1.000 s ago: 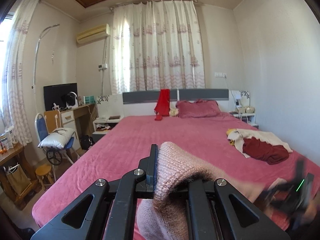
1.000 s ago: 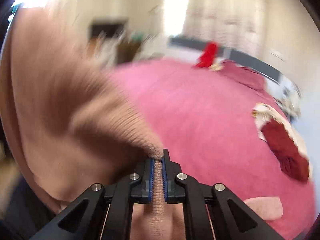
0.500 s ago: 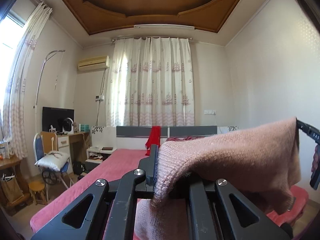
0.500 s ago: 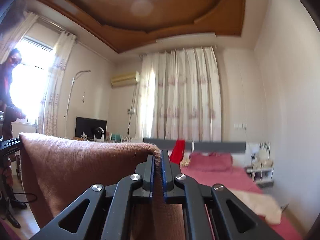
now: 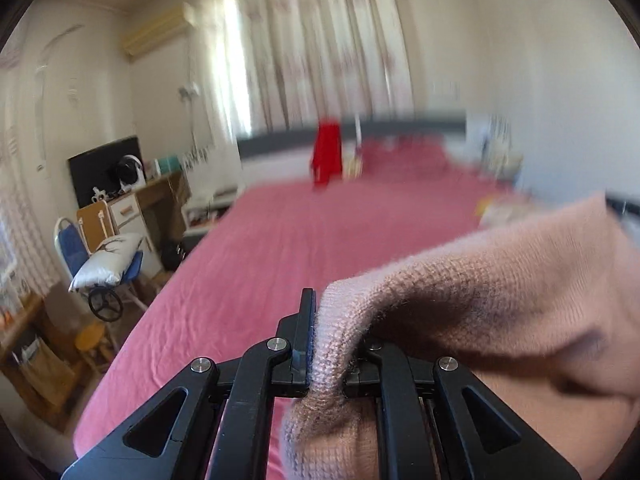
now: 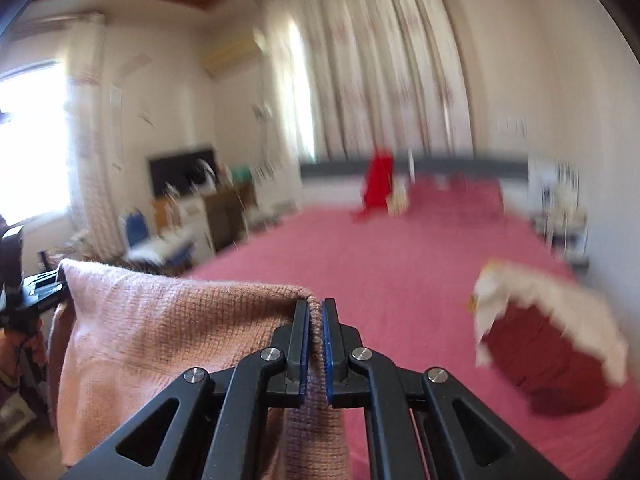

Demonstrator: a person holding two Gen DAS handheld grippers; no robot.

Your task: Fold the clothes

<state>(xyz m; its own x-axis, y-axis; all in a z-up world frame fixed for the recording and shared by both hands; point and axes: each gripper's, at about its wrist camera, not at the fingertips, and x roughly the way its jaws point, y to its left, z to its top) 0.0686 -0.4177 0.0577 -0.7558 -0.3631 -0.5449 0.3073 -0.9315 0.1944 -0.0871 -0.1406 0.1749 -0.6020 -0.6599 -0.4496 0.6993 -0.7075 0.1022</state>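
1. Half a second ago both cameras looked up at the ceiling with the sweater raised high; now they tip down toward the bed [image 5: 320,248], and heavy blur suggests we are swinging down fast.
2. Our left tool [image 5: 326,344] is clamped on one end of the sweater [image 5: 500,300]; our right tool [image 6: 316,340] is clamped on the other end, knit pinched between its fingers.
3. The sweater [image 6: 160,340] hangs in the air between the two tools, stretched sideways, above the near end of the bed and not yet on it.
4. The coming move turns on this: the sweater's long axis runs tool to tool, across the bed, so both tools share the load equally as we lay it flat.
5. A clothes pile [image 6: 544,344] lies to the right, well apart.
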